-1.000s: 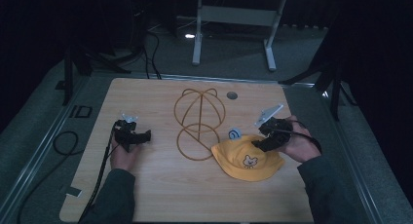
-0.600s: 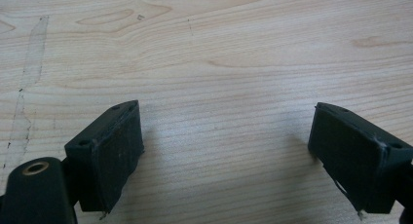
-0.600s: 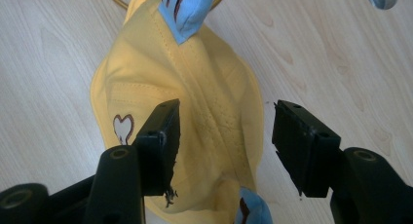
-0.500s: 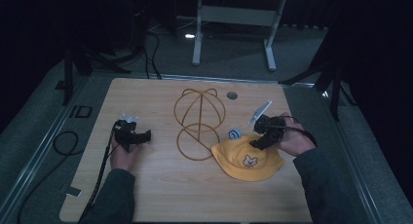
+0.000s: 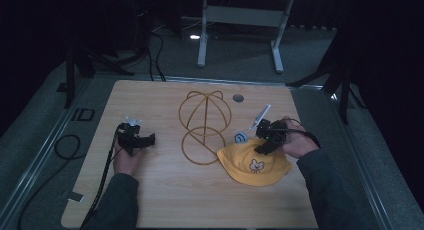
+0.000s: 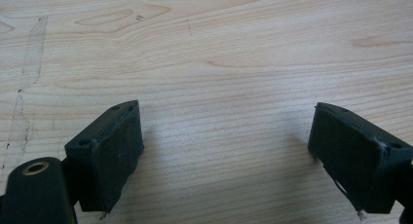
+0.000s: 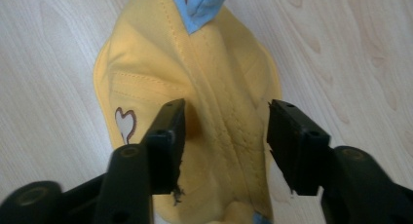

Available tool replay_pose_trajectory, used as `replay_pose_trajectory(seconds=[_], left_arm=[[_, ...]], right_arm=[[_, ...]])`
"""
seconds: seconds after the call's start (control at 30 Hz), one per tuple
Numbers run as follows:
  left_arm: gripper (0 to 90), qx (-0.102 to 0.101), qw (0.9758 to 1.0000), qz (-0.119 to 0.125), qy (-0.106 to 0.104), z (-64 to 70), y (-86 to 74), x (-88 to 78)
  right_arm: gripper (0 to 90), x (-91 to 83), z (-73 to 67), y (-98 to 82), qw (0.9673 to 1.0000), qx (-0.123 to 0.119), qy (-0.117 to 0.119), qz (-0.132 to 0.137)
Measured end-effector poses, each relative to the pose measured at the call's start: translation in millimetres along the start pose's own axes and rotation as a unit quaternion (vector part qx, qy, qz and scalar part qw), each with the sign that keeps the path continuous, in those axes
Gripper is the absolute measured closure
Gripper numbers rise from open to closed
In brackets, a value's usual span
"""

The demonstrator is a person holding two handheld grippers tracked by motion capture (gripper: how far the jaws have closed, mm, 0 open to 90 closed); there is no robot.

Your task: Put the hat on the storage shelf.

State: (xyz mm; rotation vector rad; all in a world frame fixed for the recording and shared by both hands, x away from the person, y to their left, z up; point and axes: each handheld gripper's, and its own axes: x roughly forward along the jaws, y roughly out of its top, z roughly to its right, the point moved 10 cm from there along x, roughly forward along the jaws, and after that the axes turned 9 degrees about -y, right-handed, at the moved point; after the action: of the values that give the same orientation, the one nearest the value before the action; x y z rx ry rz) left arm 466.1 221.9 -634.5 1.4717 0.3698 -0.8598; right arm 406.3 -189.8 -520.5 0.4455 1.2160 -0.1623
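A yellow cap (image 5: 255,162) with a small bear print lies on the wooden table (image 5: 165,195), right of centre. My right gripper (image 5: 262,147) is lowered onto its upper edge. In the right gripper view the cap (image 7: 160,73) bunches into a raised fold between the jaws of this gripper (image 7: 226,119). The jaws have just been closing, and a gap remains at the right pad. A blue tab (image 7: 202,2) sticks out at the cap's far end. My left gripper (image 5: 150,139) rests on the table at the left, its jaws (image 6: 226,131) wide open over bare wood.
A gold wire hat frame (image 5: 205,115) stands in the table's middle, its base ring reaching toward the cap. A small grey disc (image 5: 238,97) is set into the table behind it. A metal stand (image 5: 240,15) is on the floor beyond the far edge.
My right gripper has moved left and down onto the cap, and its jaws have narrowed around the fabric. The left gripper has not moved.
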Motion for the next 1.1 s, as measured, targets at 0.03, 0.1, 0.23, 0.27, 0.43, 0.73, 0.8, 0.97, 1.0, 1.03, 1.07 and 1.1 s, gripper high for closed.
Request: replay_pose_trajectory(seconds=[0.03, 0.1, 0.23, 0.27, 0.43, 0.73, 0.8, 0.97, 1.0, 1.03, 1.07, 1.1], left_arm=[[12.8, 0.0, 1.0, 0.0, 0.0, 0.0, 0.0, 0.0], [12.8, 0.001, 1.0, -0.001, 0.0, -0.1, -0.1, -0.1], [12.8, 0.0, 1.0, 0.0, 0.0, -0.1, 0.0, 0.0], [12.8, 0.0, 1.0, 0.0, 0.0, 0.0, 0.0, 0.0], [12.8, 0.0, 1.0, 0.0, 0.0, 0.0, 0.0, 0.0], [12.8, 0.0, 1.0, 0.0, 0.0, 0.0, 0.0, 0.0], [12.8, 0.0, 1.0, 0.0, 0.0, 0.0, 0.0, 0.0], [12.8, 0.001, 1.0, -0.001, -0.001, 0.2, -0.2, -0.2], [12.8, 0.001, 1.0, -0.001, -0.001, 0.2, -0.2, -0.2], [12.8, 0.001, 1.0, -0.001, -0.001, 0.2, -0.1, -0.1], [12.8, 0.001, 1.0, -0.001, 0.0, 0.1, -0.2, -0.2], [12.8, 0.001, 1.0, -0.001, 0.0, 0.1, -0.2, -0.2]], right_arm=[[55.4, 0.7, -1.2, -0.2, 1.0, -0.002, 0.004, -0.001], [63.6, 1.2, -3.6, -1.1, 0.9999, -0.008, 0.008, -0.009], [75.9, 1.1, -4.1, -1.7, 0.9997, -0.019, 0.003, -0.014], [77.6, 0.7, -4.4, -2.0, 0.9997, -0.021, 0.001, -0.013], [80.3, -3.0, -5.7, -3.0, 0.9995, -0.03, -0.008, -0.008], [81.0, -15.0, -2.4, -6.7, 0.9992, -0.03, -0.027, 0.009], [81.1, -17.1, -1.0, -8.8, 0.999, -0.029, -0.033, 0.008], [81.3, -23.2, 5.3, -9.9, 0.9985, -0.024, -0.047, 0.018], [81.3, -25.0, 6.9, -9.3, 0.9983, -0.022, -0.05, 0.021], [81.3, -26.4, 7.8, -9.1, 0.9981, -0.021, -0.053, 0.023], [81.3, -28.3, 9.2, -8.4, 0.9979, -0.019, -0.056, 0.027], [81.4, -30.5, 10.1, -7.9, 0.9977, -0.017, -0.057, 0.031]])
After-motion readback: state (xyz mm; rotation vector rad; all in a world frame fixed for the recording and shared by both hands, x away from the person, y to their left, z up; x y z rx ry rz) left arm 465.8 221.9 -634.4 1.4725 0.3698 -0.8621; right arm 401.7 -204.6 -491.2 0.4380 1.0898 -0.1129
